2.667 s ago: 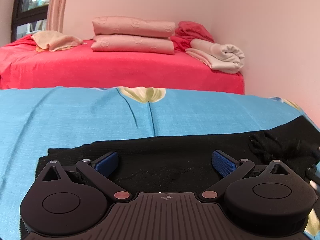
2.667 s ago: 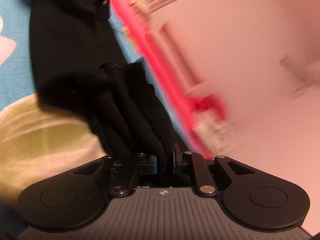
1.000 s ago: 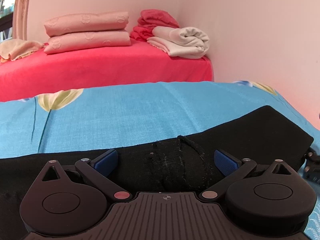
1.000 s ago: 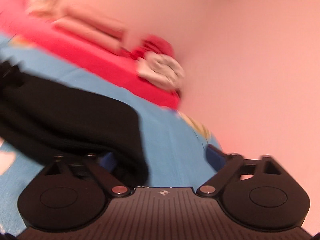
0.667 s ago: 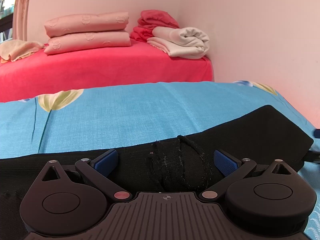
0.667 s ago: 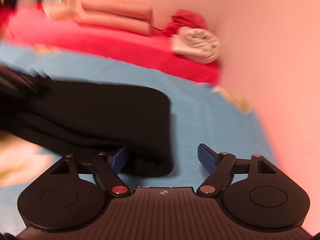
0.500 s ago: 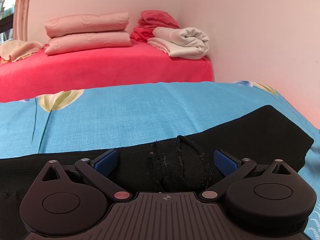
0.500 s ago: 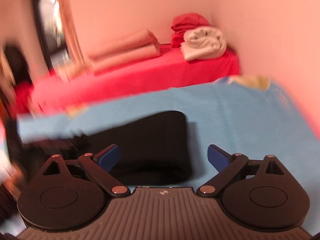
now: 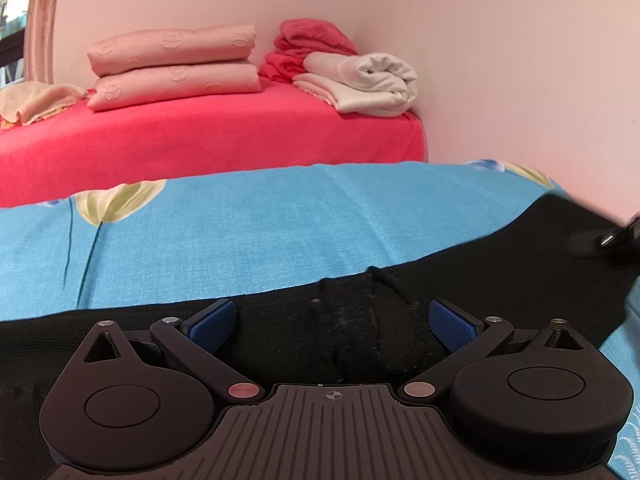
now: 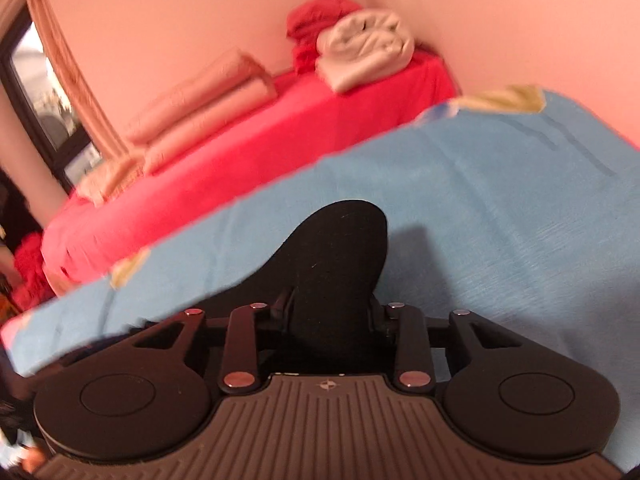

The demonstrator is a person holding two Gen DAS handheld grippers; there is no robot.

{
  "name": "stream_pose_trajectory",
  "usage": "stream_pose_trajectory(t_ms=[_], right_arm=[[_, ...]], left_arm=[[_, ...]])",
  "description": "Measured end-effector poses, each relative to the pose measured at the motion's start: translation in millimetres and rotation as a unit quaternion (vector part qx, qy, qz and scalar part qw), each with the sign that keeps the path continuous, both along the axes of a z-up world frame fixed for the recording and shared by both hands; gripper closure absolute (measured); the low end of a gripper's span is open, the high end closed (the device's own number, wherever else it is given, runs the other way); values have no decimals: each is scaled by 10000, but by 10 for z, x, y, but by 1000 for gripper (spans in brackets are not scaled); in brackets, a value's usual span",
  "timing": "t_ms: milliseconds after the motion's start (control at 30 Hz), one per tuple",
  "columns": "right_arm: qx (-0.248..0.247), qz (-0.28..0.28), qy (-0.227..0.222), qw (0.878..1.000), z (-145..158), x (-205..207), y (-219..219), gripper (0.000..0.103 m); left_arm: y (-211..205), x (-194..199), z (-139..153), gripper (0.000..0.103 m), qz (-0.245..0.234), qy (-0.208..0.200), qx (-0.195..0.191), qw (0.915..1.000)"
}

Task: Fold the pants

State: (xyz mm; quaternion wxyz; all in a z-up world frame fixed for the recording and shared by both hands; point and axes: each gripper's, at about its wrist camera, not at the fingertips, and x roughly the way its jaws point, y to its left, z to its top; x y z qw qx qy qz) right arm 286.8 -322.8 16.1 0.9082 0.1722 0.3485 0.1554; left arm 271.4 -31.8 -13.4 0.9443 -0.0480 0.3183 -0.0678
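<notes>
While the black knit pants (image 9: 500, 264) lie stretched in a long band across the blue flower-print bedsheet (image 9: 304, 220), the left gripper (image 9: 332, 322) sits low over them with its blue-padded fingers (image 9: 454, 326) spread wide, holding nothing. Between those fingers is a bunched, ridged patch of the black fabric. The far edge of the pants runs in a slanting line from lower left up to the right, where it ends in a rounded corner near the pink wall (image 9: 520, 60). At that right end a dark piece of the other tool, blurred, touches the fabric.

From the right wrist view, the right gripper (image 10: 330, 314) has its jaws pressed in on a fold of the black pants (image 10: 340, 248), and the pinched end rises ahead as a rounded lobe lifted off the sheet, casting a shadow to its right. This view is blurred.

Beyond the pants, a broad stretch of bare blue sheet (image 10: 500, 216) reaches to the red-covered mattress (image 9: 208, 144) behind. On that mattress rest two stacked pink folded blankets (image 9: 172, 64), a crumpled red cloth pile (image 9: 308, 48), a rolled white towel (image 9: 368, 84) and, at far left, a cream cloth (image 9: 36, 100). The pink wall closes off the right side.
</notes>
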Motion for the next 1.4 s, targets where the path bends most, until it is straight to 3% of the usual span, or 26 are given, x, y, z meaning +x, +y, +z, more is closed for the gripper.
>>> stream_pose_trajectory(t_ms=[133, 200, 267, 367, 400, 433, 500, 567, 667, 767, 867, 933, 1033, 1133, 1200, 1267, 1300, 1400], right_arm=[[250, -244, -92, 9993, 153, -218, -309, 69], [203, -511, 175, 9983, -33, -227, -467, 69], [580, -696, 663, 9937, -334, -140, -652, 67], [1077, -815, 629, 9888, -353, -156, -809, 54], [913, -948, 592, 9895, -302, -159, -820, 41], [653, -1069, 506, 9908, -241, -162, -814, 35], [130, -1239, 269, 9918, -113, -190, -761, 33], [-318, -1268, -4, 9914, 16, -252, -640, 33], [-917, -977, -520, 9896, 211, -407, -317, 31], [-1631, -241, -1233, 9786, 395, -659, 175, 23], [-2354, 948, -1803, 9503, 408, -1040, 876, 22], [-2799, 1896, -2094, 9175, 289, -1355, 1410, 23], [-3528, 2963, -2568, 8496, -16, -1814, 2204, 25], [-4274, 3477, -3126, 7738, -376, -2123, 2864, 30], [-4547, 3683, -3270, 7421, -544, -2178, 3218, 30], [-4735, 3664, -3374, 7264, -662, -2132, 3479, 34], [-4745, 3606, -3436, 7257, -673, -2089, 3593, 34], [-4762, 3444, -3305, 7385, -705, -1858, 3842, 35]], left_arm=[[-182, 4, 65, 0, -490, 96, 2, 9988], [-299, 19, 16, 0, -579, 142, 193, 9980], [-362, -12, 35, 0, -579, 77, 371, 9976], [-288, -47, 143, 0, -670, 277, 218, 9971], [-219, -68, 201, 0, -724, 339, 43, 9968], [-126, -98, 264, 0, -788, 377, -194, 9960], [103, -187, 412, 0, -811, 285, -705, 9938], [344, -270, 557, 0, -623, 226, -977, 9930], [750, -543, 670, 0, -232, 151, -1028, 9943], [1175, -853, 647, 0, 233, 151, -714, 9971], [1654, -1078, 542, 0, 808, 318, -478, 9951], [1987, -1178, 444, 0, 1338, 465, -428, 9890], [2370, -1323, 268, 0, 1797, 686, -664, 9791], [2586, -1414, 167, 0, 1945, 788, -901, 9736], [2694, -1476, 123, 0, 1984, 772, -1026, 9717], [2762, -1484, 91, 0, 2000, 792, -1124, 9701], [2790, -1491, 76, 0, 1989, 817, -1188, 9694], [2889, -1501, 2, 0, 1901, 891, -1484, 9664]])
